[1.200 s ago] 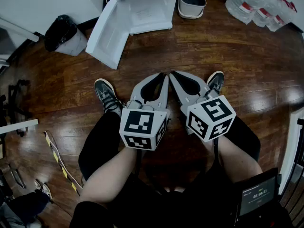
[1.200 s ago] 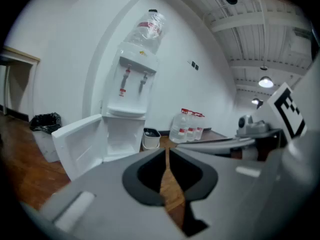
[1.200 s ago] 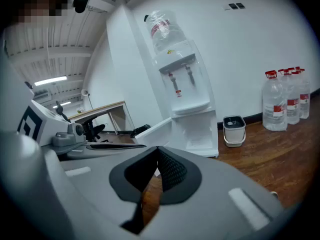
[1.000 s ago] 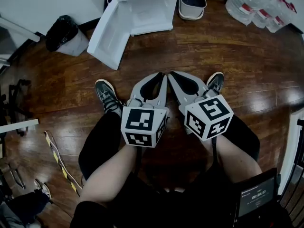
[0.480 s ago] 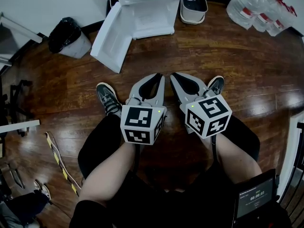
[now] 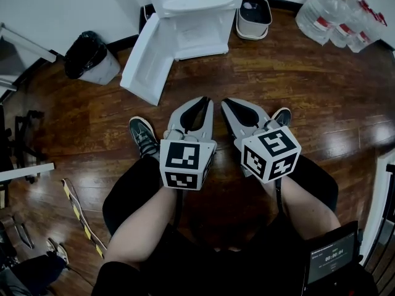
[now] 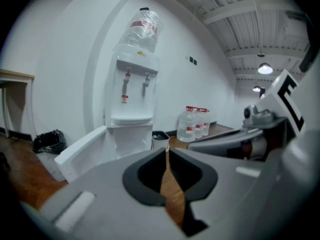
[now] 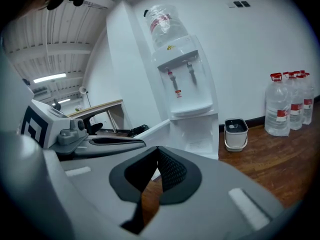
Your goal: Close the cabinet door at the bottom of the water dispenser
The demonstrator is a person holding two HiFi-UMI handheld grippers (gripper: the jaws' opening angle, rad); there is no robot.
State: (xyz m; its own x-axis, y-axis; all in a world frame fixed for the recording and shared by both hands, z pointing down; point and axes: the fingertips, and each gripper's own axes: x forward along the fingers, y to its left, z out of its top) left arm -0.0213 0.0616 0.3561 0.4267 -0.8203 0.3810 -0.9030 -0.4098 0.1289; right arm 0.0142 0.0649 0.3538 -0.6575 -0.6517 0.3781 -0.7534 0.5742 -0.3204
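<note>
Left gripper (image 6: 207, 103): jaws pressed together at the tips, nothing between them; only floor shows through the slit behind the tips in the left gripper view (image 7: 167, 150).
Right gripper (image 6: 226, 103): jaws pressed together, empty, confirmed in the right gripper view (image 8: 157, 149).
Gripper spacing: side by side, tips near each other but apart, both aimed ahead at the dispenser.
Cabinet door (image 6: 146, 60): stands open, swung out to the left of the cabinet, hinged at the cabinet's left corner, free edge out towards the person.
Door axis: upright panel; seen from above it runs from the hinge diagonally forward and left.
Bearing from grippers: ahead and to the left, well apart; no contact.
Nearer hand: left, judged; the door's outer face (image 7: 82, 149) lies on that gripper's side.
Coming move, judged: push on the outer face near the free edge, sweeping it rightward into the opening.
Water dispenser (image 6: 194, 5): one, against the back wall, lower cabinet open.
Counts: one door; two taps (image 7: 126, 79); one inverted bottle (image 7: 141, 26) on top; one small white bin (image 6: 253, 9) just right of the dispenser; one black-bagged bin (image 6: 89, 55) at left.
Spare bottles (image 8: 277, 109): at least three; they overlap, exact count not determinable.
</note>
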